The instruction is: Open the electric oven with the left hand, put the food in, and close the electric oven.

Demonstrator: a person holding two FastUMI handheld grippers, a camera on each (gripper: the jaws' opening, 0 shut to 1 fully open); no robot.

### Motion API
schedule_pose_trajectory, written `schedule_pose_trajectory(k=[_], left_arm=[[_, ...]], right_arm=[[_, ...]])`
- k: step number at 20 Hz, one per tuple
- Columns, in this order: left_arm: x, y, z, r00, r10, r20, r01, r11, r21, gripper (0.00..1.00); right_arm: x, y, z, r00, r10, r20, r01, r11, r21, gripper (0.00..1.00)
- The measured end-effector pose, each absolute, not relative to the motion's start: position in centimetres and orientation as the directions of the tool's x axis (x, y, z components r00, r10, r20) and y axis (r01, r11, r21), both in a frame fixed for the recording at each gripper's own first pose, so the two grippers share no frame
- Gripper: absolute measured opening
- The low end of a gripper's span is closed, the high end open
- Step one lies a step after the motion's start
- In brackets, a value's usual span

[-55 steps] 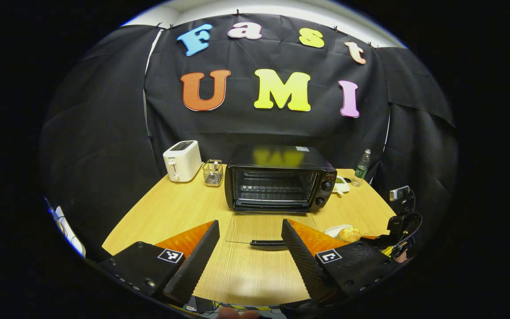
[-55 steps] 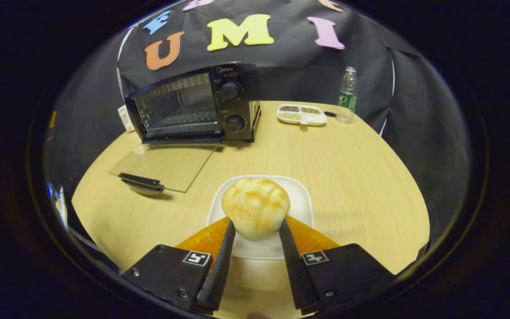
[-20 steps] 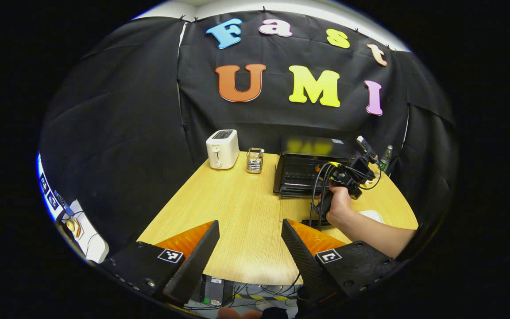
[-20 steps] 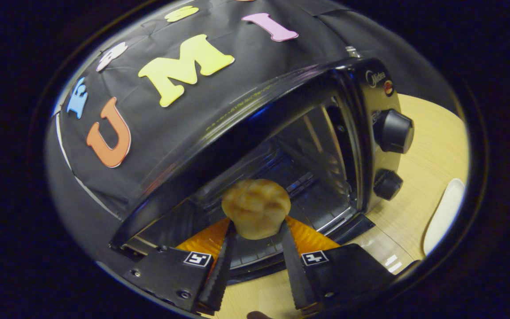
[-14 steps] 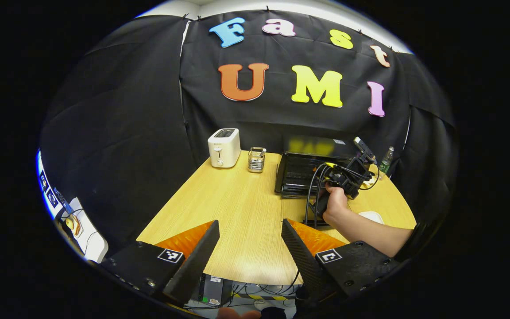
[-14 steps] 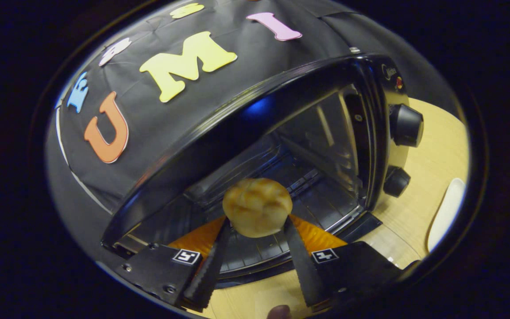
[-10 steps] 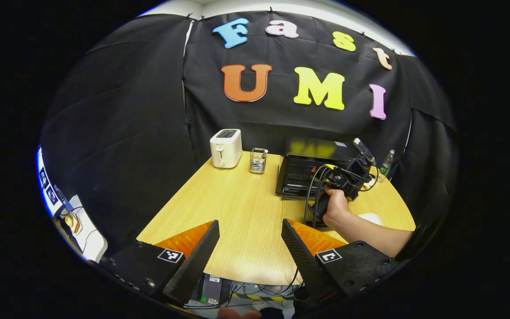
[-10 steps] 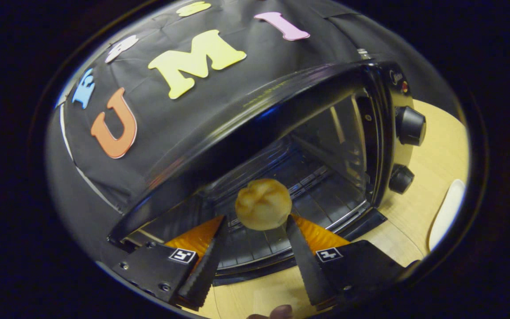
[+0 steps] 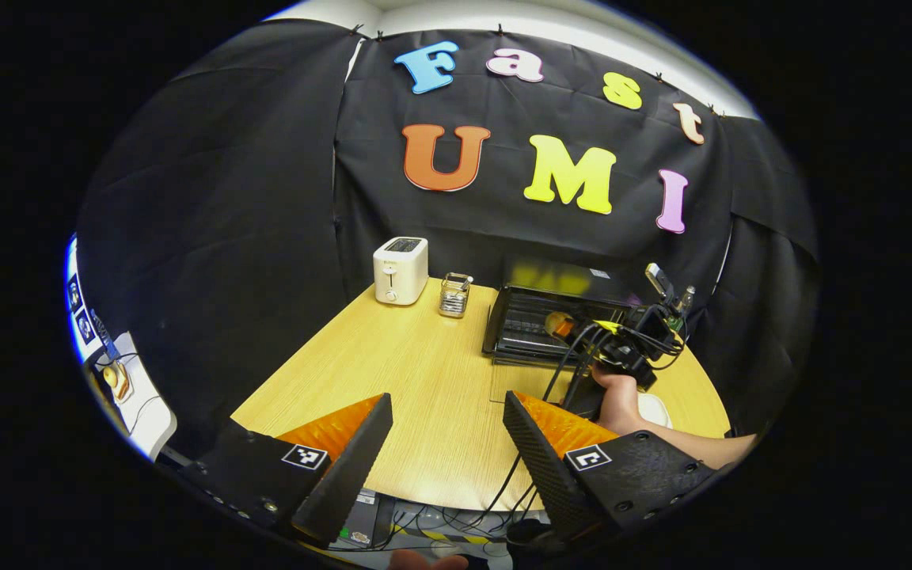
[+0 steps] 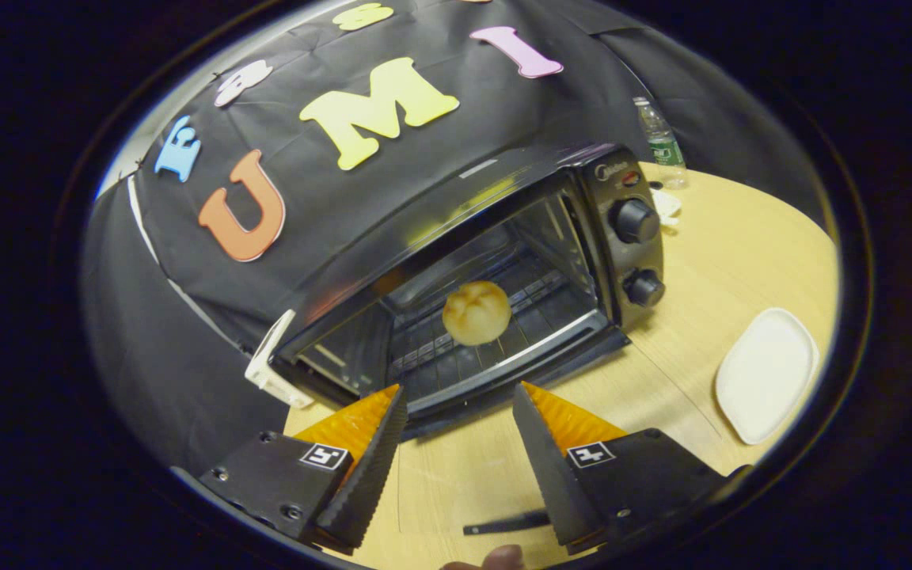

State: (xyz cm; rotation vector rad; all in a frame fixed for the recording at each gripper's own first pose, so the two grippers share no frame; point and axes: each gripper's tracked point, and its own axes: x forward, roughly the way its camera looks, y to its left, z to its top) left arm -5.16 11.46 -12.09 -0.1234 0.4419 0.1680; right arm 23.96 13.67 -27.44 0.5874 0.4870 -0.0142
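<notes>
Released bun [image 10: 476,313] beyond withdrawn right tool [image 10: 456,443]

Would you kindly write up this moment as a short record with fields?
oven: door down flat, cavity open
bread roll: on the rack inside the oven
white plate: on the table, to the oven's right, nothing on it
right tongs: open, in front of the oven, holding nothing
left tongs: open, near the table's front edge
step left: closing the door
</notes>
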Motion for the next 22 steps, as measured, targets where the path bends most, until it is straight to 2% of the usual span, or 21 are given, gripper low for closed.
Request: schedule_pose_trajectory(k=[3,10,17,22], left_arm=[[-5.5,11.0,-12.7,0.894,0.123,-0.431,-0.178,0.98,-0.09,0.93],[-4.8,8.4,-15.0,0.897,0.052,-0.439,-0.11,0.988,-0.108,0.93],[-3.3,4.5,-18.2,0.882,-0.032,-0.47,-0.031,0.992,-0.125,0.93],[-1.8,1.0,-21.6,0.856,-0.108,-0.505,0.025,0.985,-0.168,0.95]], right_arm=[[19.5,13.2,-26.6,0.877,0.16,-0.453,0.094,0.868,0.487,0.85],[9.9,9.2,-23.5,0.873,0.188,-0.45,-0.067,0.96,0.271,0.86],[3.1,4.6,-20.9,0.875,0.165,-0.454,-0.105,0.982,0.155,0.87],[0.9,0.1,-18.9,0.898,0.092,-0.431,-0.082,0.996,0.043,0.87]])
